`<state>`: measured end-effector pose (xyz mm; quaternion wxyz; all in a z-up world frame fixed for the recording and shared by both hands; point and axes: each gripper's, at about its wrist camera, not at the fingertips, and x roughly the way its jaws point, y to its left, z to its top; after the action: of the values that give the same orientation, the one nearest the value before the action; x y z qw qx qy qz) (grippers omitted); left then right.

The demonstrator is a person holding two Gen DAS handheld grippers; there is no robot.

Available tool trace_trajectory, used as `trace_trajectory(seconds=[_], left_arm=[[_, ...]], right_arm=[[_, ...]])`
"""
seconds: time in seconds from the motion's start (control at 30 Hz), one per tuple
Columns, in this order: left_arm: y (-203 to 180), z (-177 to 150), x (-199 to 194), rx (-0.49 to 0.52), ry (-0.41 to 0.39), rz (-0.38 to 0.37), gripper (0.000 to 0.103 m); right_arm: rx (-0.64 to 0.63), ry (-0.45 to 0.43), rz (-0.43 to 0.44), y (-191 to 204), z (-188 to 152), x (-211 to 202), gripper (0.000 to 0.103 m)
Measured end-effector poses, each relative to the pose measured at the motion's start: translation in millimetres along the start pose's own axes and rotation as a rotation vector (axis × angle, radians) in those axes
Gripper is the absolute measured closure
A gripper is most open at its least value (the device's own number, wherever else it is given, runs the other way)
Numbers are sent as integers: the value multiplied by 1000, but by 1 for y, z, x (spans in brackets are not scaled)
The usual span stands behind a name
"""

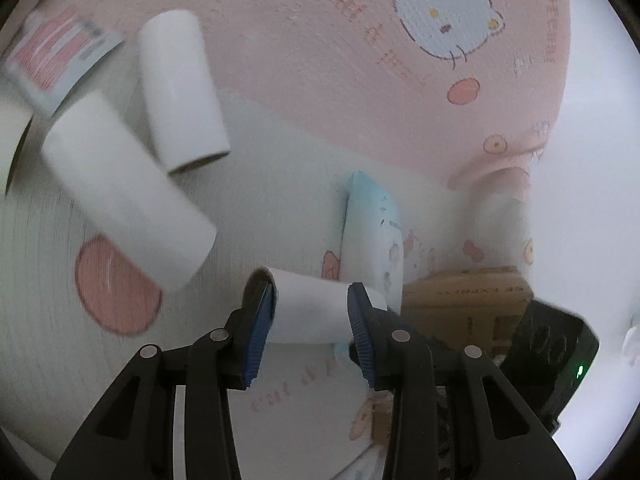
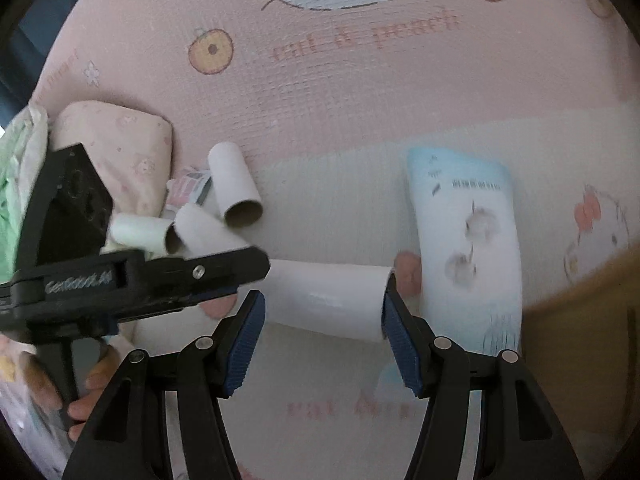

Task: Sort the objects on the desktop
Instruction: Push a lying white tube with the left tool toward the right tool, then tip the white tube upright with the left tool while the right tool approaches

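Observation:
A white cardboard tube [image 1: 310,308] lies crosswise between my left gripper's [image 1: 311,322] blue pads, which are shut on it. The same tube [image 2: 328,298] shows in the right wrist view, with my right gripper [image 2: 322,332] open around its length, one pad near each end. The left gripper [image 2: 160,276] reaches in from the left there. Two more white tubes [image 1: 180,92] [image 1: 128,192] lie at the left. A light blue and white packet [image 2: 468,248] lies to the right of the held tube, also in the left wrist view [image 1: 372,232].
A pink and white cat-print mat [image 2: 340,92] covers the surface. A small red-striped packet [image 1: 56,56] lies far left. A pink tissue pack [image 2: 116,144] and a brown cardboard box [image 1: 468,304] sit at the sides. The right gripper's black body [image 1: 552,360] is at lower right.

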<state>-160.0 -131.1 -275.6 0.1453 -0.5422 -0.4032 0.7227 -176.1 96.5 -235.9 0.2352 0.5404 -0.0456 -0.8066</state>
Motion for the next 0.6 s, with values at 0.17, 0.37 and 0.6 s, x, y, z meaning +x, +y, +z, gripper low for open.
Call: trace_trajectory(seconds=[0.17, 0.37, 0.6], left_arm=[[4, -24, -5, -31, 7, -8, 62], [5, -61, -9, -22, 8, 27, 62], [-10, -82, -8, 88, 27, 95, 62]], right_arm=[[27, 4, -4, -1, -24, -16, 45], [12, 3, -21, 6, -58, -34, 43], [35, 24, -29, -2, -92, -43, 43]])
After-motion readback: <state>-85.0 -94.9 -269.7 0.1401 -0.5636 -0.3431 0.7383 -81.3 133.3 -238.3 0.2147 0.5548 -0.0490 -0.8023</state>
